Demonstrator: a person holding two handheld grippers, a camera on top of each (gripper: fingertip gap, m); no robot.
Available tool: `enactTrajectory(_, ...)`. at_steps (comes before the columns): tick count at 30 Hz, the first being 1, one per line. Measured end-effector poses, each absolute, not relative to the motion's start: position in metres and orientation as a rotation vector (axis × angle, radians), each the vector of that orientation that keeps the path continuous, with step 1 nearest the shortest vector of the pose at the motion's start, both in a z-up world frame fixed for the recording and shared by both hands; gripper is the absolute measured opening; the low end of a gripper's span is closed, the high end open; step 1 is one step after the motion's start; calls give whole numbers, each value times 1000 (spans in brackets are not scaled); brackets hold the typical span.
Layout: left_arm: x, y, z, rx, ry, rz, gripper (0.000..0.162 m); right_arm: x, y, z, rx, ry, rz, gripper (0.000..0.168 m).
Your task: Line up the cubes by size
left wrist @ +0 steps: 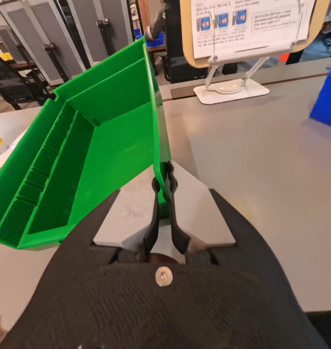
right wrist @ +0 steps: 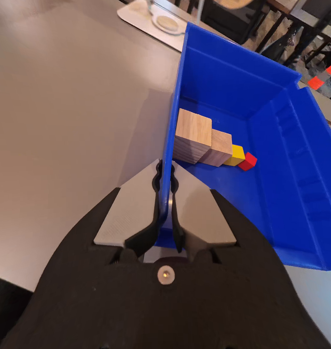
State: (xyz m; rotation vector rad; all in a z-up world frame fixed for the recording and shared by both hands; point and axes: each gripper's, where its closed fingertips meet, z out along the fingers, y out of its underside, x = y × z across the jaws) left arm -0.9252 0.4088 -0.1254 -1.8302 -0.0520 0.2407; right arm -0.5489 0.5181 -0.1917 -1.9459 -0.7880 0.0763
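1. up close, the left gripper (left wrist: 163, 181) has its jaws nearly together, pinching the thin side wall of an empty green plastic storage bin (left wrist: 111, 143); one black-lined finger sits inside the wall, the other outside.
2. the green bin looks tilted over the grey tabletop (left wrist: 255, 170), its open inside facing the camera, with ribbed slots along its far long wall.
3. the right gripper (right wrist: 165, 177) is likewise squeezed narrow, clamping the side wall of a blue plastic storage bin (right wrist: 236, 79), a finger on each face of the wall.
4. inside the blue bin the four cubes sit in a touching row that steps down in size away from the gripped wall: a large light wooden cube (right wrist: 193, 136) against that wall, then a medium darker wooden cube (right wrist: 219, 149), a small yellow cube (right wrist: 236, 155) and a smaller red cube (right wrist: 248, 161).
5. beyond the green bin, a white stand (left wrist: 230, 90) holds a tan board with printed sheets (left wrist: 251, 26), and a corner of the blue bin shows at the right edge of the left wrist view.
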Motion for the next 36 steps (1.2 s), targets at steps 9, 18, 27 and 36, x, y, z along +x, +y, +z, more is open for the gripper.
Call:
enactTrajectory(9,-908,407,11,-1694,-23,178,2,-746,481,-183,-1922,-627,281,6)
enactTrajectory(18,-846,418,95,-1609,99,178,1,-969,437,-179,-1950,-792,499,45)
enactTrajectory(27,-656,432,68,-1574,329,-65,2,-977,374,-129,-1702,-1080,566,46)
enactTrajectory(36,-491,474,-80,-1812,361,-280,4,-859,417,-133,-1606,-954,417,25)
